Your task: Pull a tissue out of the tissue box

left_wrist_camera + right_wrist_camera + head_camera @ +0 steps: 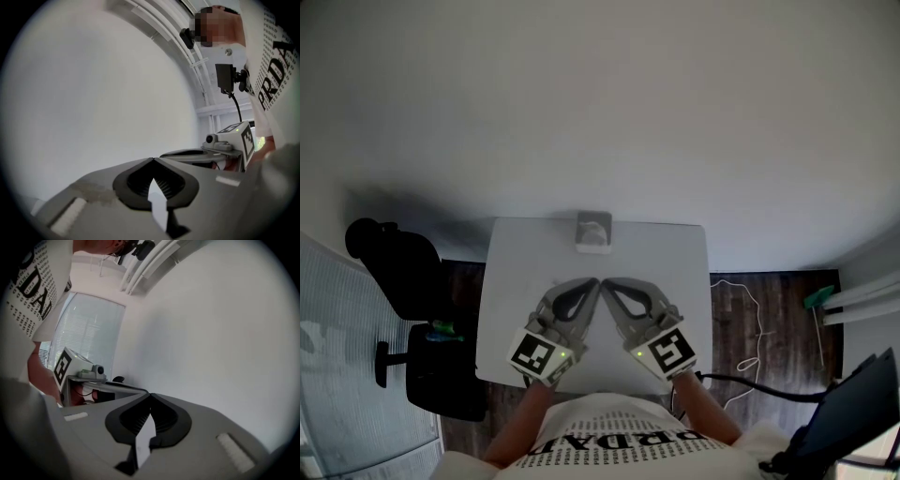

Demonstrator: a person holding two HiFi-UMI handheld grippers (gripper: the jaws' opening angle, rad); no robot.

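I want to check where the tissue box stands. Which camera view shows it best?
The head view: the tissue box stands at the far edge of the white table, seen from above with nothing in front of it. The left gripper view and the right gripper view do not show it at all.

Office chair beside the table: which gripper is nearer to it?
Left. The left gripper is over the table on the side toward the chair; the right gripper is beside it, on the side away from the chair.
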